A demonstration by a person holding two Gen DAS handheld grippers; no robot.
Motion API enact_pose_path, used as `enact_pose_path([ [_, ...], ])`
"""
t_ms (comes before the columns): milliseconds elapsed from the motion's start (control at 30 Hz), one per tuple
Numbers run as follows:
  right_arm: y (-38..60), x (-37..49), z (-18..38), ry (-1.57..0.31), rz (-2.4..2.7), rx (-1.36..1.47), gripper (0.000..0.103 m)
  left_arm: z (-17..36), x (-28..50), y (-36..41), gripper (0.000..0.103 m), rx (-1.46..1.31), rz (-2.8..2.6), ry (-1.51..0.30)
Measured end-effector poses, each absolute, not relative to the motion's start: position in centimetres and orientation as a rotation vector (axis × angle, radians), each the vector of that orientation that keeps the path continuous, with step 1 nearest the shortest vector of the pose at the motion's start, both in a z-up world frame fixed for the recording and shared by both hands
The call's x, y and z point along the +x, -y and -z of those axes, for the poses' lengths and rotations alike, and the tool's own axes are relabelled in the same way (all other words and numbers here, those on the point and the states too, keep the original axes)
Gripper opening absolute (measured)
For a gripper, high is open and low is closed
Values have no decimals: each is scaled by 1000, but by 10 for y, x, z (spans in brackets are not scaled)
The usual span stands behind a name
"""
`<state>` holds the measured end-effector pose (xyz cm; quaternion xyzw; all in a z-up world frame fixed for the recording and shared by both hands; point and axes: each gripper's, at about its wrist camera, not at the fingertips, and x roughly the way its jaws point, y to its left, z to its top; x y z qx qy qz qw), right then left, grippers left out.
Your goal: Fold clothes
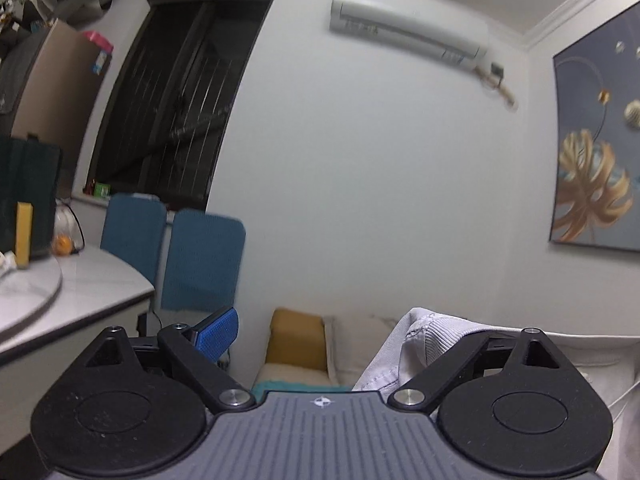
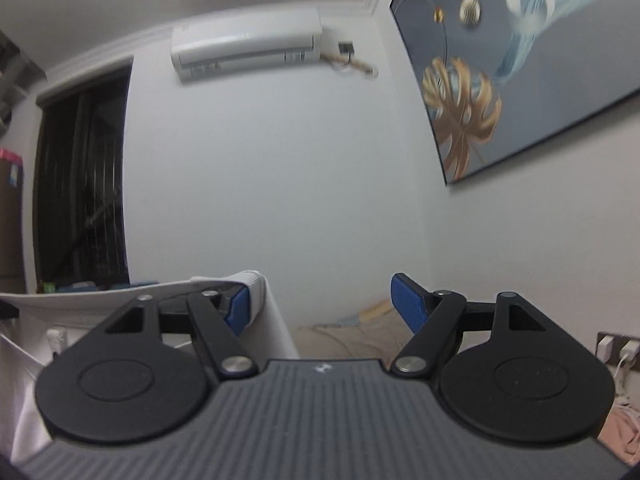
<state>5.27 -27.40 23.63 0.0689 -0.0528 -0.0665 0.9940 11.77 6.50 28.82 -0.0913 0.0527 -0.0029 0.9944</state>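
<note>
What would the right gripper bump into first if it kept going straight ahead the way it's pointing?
Probably just the bare white wall. The right gripper is wide open and aims up and across the room, with nothing showing between its fingers. The pale garment hangs off to one side. Depth is hard to judge.

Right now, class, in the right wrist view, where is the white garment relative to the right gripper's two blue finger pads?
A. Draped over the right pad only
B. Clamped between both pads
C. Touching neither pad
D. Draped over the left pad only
D: the white garment hangs over the left blue pad, while the right blue pad stands bare and far from it, so the right gripper is open.
</note>
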Motion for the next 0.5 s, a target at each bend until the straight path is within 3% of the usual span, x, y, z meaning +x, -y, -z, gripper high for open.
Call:
enact_pose_path([
  [300, 288, 286, -112, -39, 173, 38, 75, -131, 375, -50, 94, -123, -83, -287],
  [500, 307, 441, 25, -272, 191, 31, 72, 33, 543, 1, 93, -21, -66, -523],
])
